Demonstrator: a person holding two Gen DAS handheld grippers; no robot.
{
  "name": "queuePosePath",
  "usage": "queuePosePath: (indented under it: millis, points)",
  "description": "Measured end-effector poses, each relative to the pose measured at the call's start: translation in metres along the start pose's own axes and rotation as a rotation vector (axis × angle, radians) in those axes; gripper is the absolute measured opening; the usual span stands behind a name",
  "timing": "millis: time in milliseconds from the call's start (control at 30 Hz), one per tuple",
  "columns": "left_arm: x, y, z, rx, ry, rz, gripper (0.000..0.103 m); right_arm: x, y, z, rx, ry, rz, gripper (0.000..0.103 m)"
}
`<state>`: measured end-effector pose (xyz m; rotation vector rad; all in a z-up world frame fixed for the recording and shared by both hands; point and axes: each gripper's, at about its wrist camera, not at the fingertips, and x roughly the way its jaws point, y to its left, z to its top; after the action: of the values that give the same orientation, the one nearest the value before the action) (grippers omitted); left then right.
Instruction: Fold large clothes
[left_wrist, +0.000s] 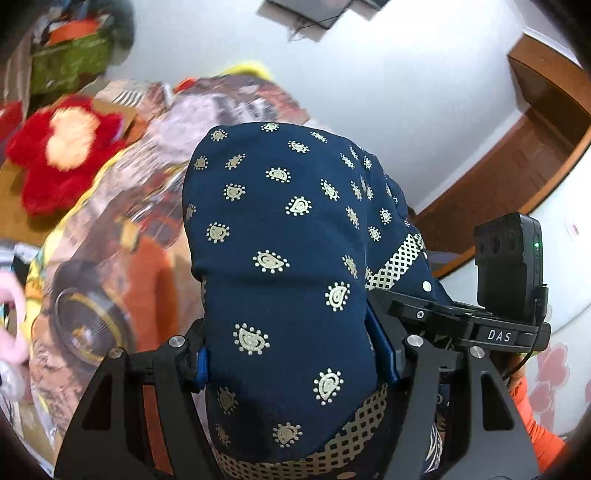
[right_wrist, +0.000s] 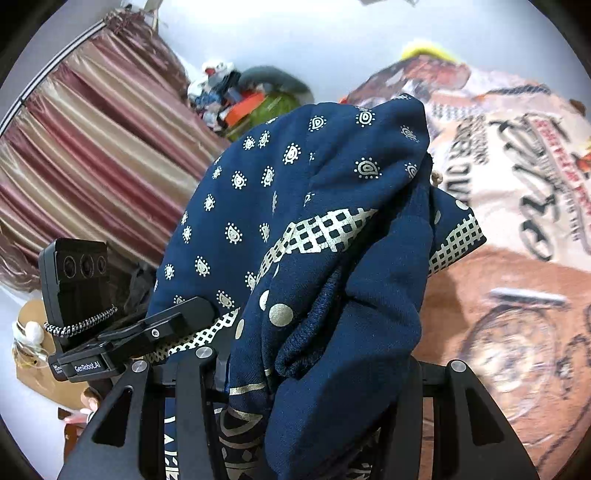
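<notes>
Item: navy garment (left_wrist: 288, 236), printed with pale paisley motifs and a chequered trim band, held aloft in a bunched bundle above a bed covered by a printed bedspread (left_wrist: 110, 229). Holders: left gripper (left_wrist: 291, 369), jaws closed on a thick wad of the cloth, blue pads pressed into either side of it; right gripper (right_wrist: 314, 373), jaws likewise closed on gathered layers, with a ribbed cuff or hem hanging just in front of its fingers. Position: the fabric drapes forward over both grippers and fills the middle of each wrist view; none of it can be seen resting on the bedspread, though its lower end hangs out of view. Progress, as a judgement: early or between folds; the piece is gathered and doubled over itself, not laid flat, and no neat fold shows. Remaining: spread it on the bed, square the edges, make the folds. Surroundings: red plush toy (left_wrist: 62, 147) at the far side of the bed, striped curtain (right_wrist: 92, 147), heap of other articles (right_wrist: 243, 99) by the wall
</notes>
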<state>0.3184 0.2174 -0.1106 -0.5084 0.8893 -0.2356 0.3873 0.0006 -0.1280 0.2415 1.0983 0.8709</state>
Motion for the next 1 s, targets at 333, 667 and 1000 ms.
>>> queuePosePath:
  millis: [333,667,1000]
  points:
    - [0.046,0.077,-0.045,-0.109,0.136,0.019,0.067,0.098,-0.024,-0.021,0.078,0.168,-0.03,0.046]
    - [0.082,0.091,-0.076,-0.058,0.17,0.059,0.071,0.145,-0.058,-0.047,0.074,0.268,-0.096,0.048]
    - [0.037,0.071,-0.076,0.081,0.067,0.238,0.071,0.11,-0.037,-0.05,-0.073,0.283,-0.175,0.056]
